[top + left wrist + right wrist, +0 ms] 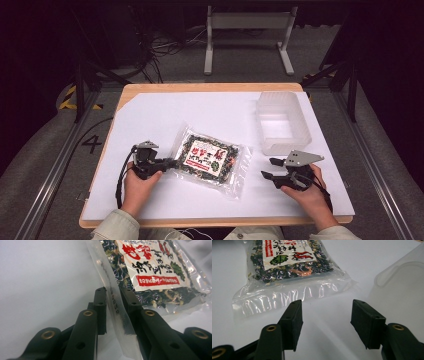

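- White sheet [150, 120] over the table, dark room behind; the packet [209, 157] lies mid-sheet, the bin [282, 122] empty, beyond and to its right
- Your left gripper [113, 300] has its jaws drawn in on the packet's clear seal [117, 312], pinching that edge
- Your right gripper [325, 315] stands open and empty, near the packet's other end, not touching
- Step in hand, as I judge it: securing the grip; next, lift evenly and carry toward the bin, watching the thin seal for slipping
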{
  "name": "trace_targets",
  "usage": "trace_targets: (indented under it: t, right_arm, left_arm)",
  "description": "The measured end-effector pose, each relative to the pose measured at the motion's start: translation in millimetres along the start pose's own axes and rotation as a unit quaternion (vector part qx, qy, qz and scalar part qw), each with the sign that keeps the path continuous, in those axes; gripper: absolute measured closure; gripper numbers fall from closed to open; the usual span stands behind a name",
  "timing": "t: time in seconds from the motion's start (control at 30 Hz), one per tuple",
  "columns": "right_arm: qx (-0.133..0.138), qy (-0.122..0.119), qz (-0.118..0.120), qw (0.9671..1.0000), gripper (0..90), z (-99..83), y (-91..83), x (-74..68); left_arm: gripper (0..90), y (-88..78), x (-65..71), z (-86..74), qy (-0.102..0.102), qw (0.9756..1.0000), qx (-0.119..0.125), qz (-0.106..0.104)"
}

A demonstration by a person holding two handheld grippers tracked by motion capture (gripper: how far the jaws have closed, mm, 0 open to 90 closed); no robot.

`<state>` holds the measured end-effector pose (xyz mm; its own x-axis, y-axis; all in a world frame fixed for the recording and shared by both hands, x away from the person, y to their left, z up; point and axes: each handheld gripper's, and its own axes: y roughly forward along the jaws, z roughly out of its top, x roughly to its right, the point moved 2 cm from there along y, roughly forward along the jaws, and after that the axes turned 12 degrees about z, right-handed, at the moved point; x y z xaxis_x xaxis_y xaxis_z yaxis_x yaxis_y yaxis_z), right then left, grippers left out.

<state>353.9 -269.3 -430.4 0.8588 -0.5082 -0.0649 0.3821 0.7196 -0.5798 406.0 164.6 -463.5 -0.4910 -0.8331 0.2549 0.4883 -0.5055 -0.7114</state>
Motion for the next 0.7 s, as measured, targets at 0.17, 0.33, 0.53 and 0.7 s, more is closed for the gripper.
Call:
trace_targets:
  t: [0.17, 0.33, 0.53, 0.7]
  right_arm:
    - [0.000, 0.000, 0.001, 1.0000, 42.6, -0.4, 0.2, 0.5]
    - [-0.001, 0.001, 0.002, 1.0000, 42.5, -0.4, 0.7, 0.6]
    - [0.000, 0.002, 0.001, 1.0000, 42.5, -0.5, 0.1, 1.1]
    - [0.001, 0.001, 0.000, 1.0000, 42.9, -0.3, -1.1, 0.7]
  left_arm:
    - [83.6, -3.1, 1.7, -0.3, -0.010, 0.9998, 0.009, 0.012]
    - [89.4, -5.4, 1.9, 0.6, -0.019, 0.9993, 0.024, 0.021]
    - [89.6, -17.0, 6.3, 7.3, -0.017, 0.9982, 0.055, 0.014]
    - [89.7, -35.5, 13.2, 17.8, -0.019, 0.9963, 0.083, -0.008]
